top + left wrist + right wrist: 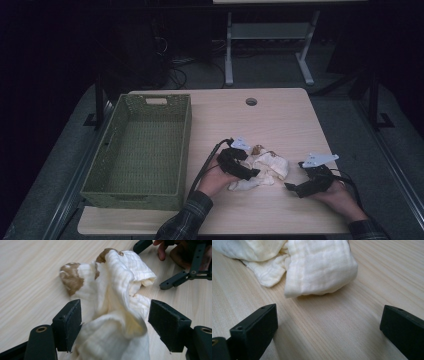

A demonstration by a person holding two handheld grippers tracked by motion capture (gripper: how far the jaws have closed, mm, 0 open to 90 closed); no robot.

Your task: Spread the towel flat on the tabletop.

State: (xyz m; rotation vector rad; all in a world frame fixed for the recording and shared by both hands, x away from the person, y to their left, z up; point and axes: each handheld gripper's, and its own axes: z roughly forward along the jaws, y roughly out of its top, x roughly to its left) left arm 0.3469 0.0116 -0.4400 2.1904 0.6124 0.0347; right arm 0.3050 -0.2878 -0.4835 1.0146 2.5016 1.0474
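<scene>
A crumpled cream cloth (pixel 265 167) with brown patches lies on the light wooden table (pixel 280 120), right of centre. My left gripper (pixel 252 173) is over the cloth's left part. In the left gripper view its jaws (pixel 115 307) stand wide apart with a raised fold of the cloth (pixel 112 302) between them, and the pads do not press on it. My right gripper (pixel 292 189) rests to the right of the cloth, pointing at it. Its jaws (pixel 329 308) are open over bare table, with the cloth's folded end (pixel 319 267) a little ahead.
A green woven basket (pixel 132 200) with nothing in it stands on the table's left side, close to my left forearm. A round cable hole (pixel 251 101) sits near the table's far edge. Beyond the table are dark floor, cables and a desk frame.
</scene>
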